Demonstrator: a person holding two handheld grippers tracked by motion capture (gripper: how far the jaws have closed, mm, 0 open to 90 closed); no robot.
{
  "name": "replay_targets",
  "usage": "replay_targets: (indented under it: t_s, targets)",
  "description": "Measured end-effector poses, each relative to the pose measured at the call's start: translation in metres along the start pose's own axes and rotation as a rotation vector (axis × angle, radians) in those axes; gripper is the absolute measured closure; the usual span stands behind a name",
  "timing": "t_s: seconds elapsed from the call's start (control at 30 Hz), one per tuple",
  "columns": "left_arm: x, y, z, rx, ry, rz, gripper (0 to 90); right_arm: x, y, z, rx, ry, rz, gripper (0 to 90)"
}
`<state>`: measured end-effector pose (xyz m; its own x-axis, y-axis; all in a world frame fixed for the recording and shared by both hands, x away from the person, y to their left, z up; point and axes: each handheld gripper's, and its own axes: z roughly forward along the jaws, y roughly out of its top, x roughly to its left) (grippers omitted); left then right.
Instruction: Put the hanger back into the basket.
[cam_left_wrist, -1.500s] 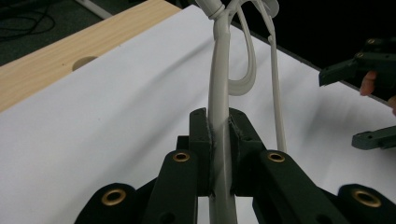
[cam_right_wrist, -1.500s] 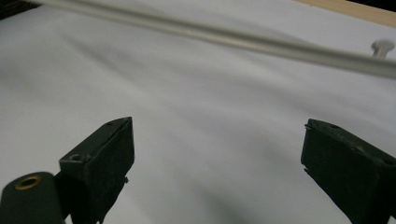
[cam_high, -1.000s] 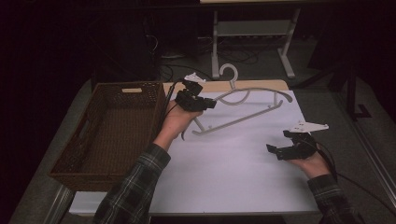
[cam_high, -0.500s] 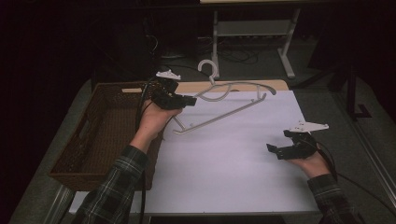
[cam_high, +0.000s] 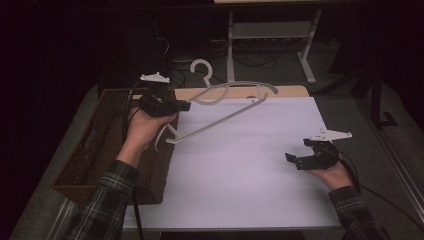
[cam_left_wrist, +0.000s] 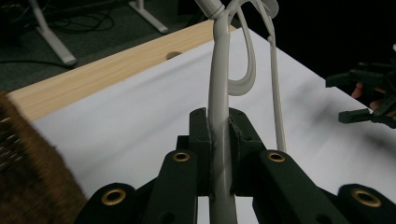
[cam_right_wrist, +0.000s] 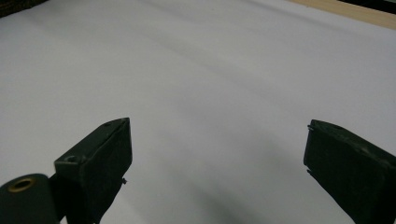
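Observation:
A white plastic hanger (cam_high: 227, 102) hangs in the air over the table's far left part, hook (cam_high: 202, 70) pointing away. My left gripper (cam_high: 182, 106) is shut on one shoulder of the hanger (cam_left_wrist: 219, 140), beside the wicker basket (cam_high: 95, 145). In the left gripper view the black jaws press the hanger's arm from both sides. My right gripper (cam_high: 295, 160) rests low over the white sheet (cam_high: 240, 165) at the right, held in a hand. Its fingers (cam_right_wrist: 98, 158) stand wide apart with nothing between them; the gripper (cam_right_wrist: 217, 154) looks onto bare sheet.
The brown wicker basket stands along the table's left edge. A strip of wooden tabletop (cam_high: 240, 92) shows beyond the sheet. White table legs (cam_high: 305, 60) and cables lie on the dark floor behind. My right gripper (cam_left_wrist: 369, 98) appears far off in the left gripper view.
My left gripper has carried the hanger up and leftward, toward the basket. The right gripper has stayed where it was.

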<state>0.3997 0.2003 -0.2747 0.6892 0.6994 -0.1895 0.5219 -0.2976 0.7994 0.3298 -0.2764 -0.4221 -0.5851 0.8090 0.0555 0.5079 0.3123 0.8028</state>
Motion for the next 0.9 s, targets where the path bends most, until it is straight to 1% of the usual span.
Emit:
replay_targets:
  t_s: [0.1, 0.23, 0.37, 0.63, 0.77, 0.9]
  targets:
    - [0.009, -0.008, -0.011, -0.007, 0.01, -0.02, 82.1, 0.0, 0.001, 0.002, 0.002, 0.004, -0.003, 7.5]
    - [0.023, -0.019, -0.03, -0.021, 0.03, -0.043, 82.1, 0.001, 0.001, 0.004, 0.005, 0.005, -0.006, 7.5]
    - [0.034, -0.028, -0.048, -0.031, 0.048, -0.061, 82.1, 0.0, 0.001, 0.005, 0.009, 0.002, -0.006, 7.5]
    - [0.054, -0.041, -0.087, -0.052, 0.102, -0.075, 82.1, 0.0, 0.001, 0.005, 0.01, -0.003, -0.003, 7.6]
    - [0.063, -0.05, -0.103, -0.06, 0.125, -0.087, 82.1, 0.001, 0.001, 0.006, 0.017, -0.004, 0.001, 7.6]
    - [0.072, -0.06, -0.118, -0.068, 0.157, -0.106, 82.1, 0.0, 0.001, 0.006, 0.016, -0.006, -0.001, 7.6]
